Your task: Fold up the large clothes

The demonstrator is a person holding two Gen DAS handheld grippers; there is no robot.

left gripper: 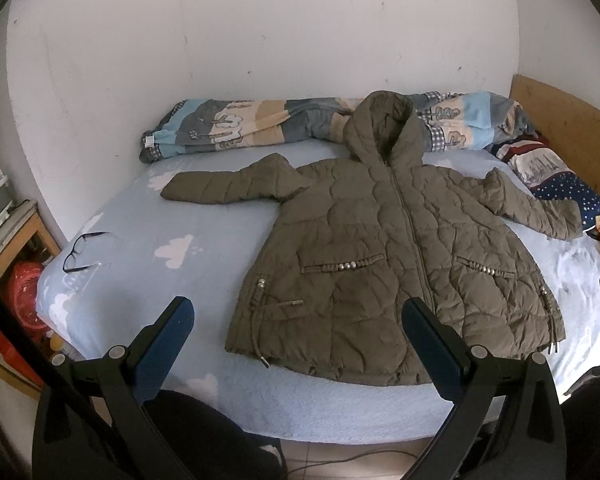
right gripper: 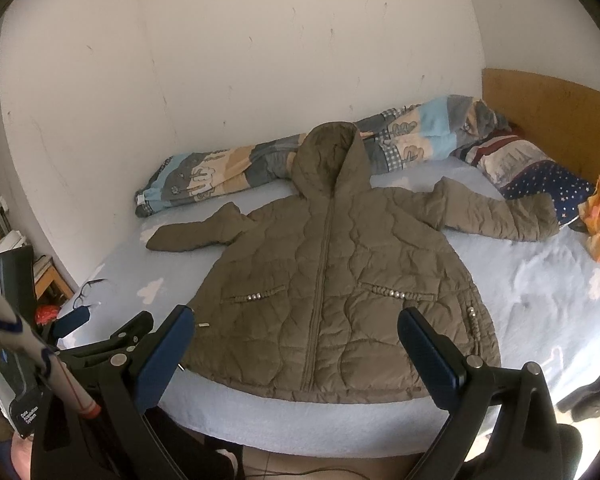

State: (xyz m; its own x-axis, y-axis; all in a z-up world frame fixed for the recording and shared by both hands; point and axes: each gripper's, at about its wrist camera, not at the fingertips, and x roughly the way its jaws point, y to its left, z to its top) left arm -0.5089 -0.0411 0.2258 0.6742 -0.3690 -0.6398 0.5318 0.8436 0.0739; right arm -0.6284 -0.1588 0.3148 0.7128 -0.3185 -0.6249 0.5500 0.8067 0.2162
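Observation:
An olive quilted hooded jacket point(left gripper: 396, 248) point(right gripper: 332, 292) lies flat and face up on a light blue bed point(left gripper: 148, 240) point(right gripper: 540, 304), zipper closed, both sleeves spread out sideways, hood toward the wall. My left gripper point(left gripper: 298, 320) hovers open over the bed's near edge, in front of the jacket's hem, holding nothing. My right gripper point(right gripper: 296, 332) is also open and empty, raised above the hem near the front edge. The left gripper's body point(right gripper: 112, 340) shows at the lower left of the right wrist view.
A rolled patterned quilt point(left gripper: 260, 124) point(right gripper: 236, 168) lies along the wall behind the hood. Pillows point(left gripper: 556, 180) point(right gripper: 536, 180) rest by the wooden headboard point(left gripper: 568, 128) at right. Black glasses point(left gripper: 82, 252) point(right gripper: 85, 292) lie on the bed's left side. A wooden shelf point(left gripper: 16, 240) stands left of the bed.

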